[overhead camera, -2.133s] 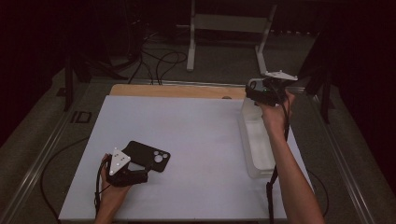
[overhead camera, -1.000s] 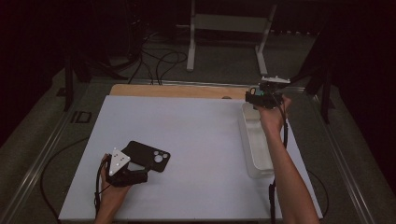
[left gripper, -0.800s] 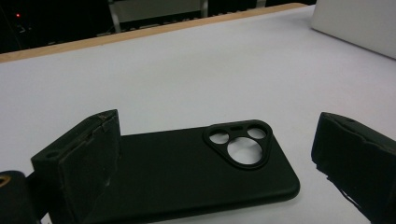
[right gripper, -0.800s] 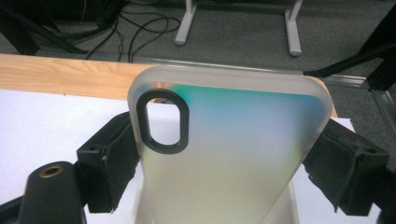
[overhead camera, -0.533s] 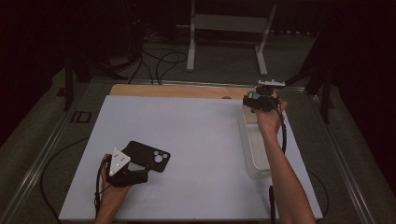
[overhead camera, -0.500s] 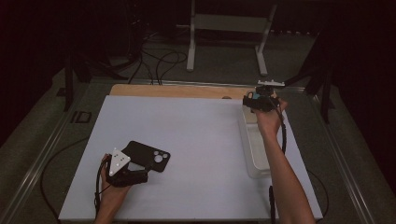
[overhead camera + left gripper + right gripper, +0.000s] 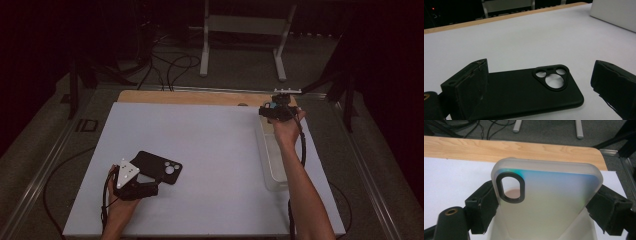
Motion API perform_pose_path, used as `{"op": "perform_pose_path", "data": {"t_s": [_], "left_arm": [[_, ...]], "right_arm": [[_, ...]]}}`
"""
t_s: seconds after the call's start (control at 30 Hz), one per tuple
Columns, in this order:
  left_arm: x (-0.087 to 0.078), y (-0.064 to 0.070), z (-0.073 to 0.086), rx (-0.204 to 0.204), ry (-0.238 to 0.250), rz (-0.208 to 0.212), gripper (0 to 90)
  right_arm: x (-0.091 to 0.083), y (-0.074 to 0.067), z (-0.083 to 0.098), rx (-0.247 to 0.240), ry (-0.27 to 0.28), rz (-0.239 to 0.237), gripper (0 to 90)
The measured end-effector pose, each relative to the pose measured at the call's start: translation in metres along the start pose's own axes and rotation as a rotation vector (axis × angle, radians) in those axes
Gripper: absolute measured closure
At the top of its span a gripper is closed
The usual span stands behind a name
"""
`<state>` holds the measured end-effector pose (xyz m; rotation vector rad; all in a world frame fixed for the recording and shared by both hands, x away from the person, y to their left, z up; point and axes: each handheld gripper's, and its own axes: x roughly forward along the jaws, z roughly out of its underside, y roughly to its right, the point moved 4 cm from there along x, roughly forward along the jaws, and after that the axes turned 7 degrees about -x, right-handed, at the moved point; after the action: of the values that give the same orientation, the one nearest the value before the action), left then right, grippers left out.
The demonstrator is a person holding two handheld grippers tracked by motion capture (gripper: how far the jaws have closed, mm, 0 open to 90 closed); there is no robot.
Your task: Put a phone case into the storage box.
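Note:
A black phone case [image 7: 159,167] with a camera cutout lies flat on the white mat, near the left. My left gripper [image 7: 147,186] rests at its near end, open. In the left gripper view the black case [image 7: 524,92] lies between the jaws, with a gap on its right side. My right gripper [image 7: 274,112] hovers over the far end of a clear plastic bin [image 7: 272,165]. It is shut on a frosted translucent phone case [image 7: 549,195], which has a black oval camera ring, and the jaws press on its two long edges.
The white mat [image 7: 210,145] covers most of the table, leaving a wooden strip [image 7: 200,97] bare along the far edge. A white metal stand [image 7: 245,30] and cables [image 7: 170,65] are on the floor behind. The bin runs along the mat's right side.
My right gripper has come down and slightly left with the translucent case, now closer over the bin's far end. The left gripper and the black case have not moved.

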<state>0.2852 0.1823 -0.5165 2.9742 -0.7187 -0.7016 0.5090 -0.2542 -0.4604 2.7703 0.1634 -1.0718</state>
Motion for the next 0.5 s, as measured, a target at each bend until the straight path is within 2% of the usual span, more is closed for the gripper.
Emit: {"op": "perform_pose_path", "data": {"t_s": [0.33,0.5], "left_arm": [[0.0002,0.0003,0.0003,0.0,-0.003,0.002,2.3],[0.0005,0.0003,0.0003,-0.003,-0.003,0.001,2.3]], "right_arm": [[0.0039,0.0012,0.0012,-0.006,-0.017,0.004,15.5],[0.0029,0.0015,-0.0001,-0.016,-0.008,0.003,9.7]]}}
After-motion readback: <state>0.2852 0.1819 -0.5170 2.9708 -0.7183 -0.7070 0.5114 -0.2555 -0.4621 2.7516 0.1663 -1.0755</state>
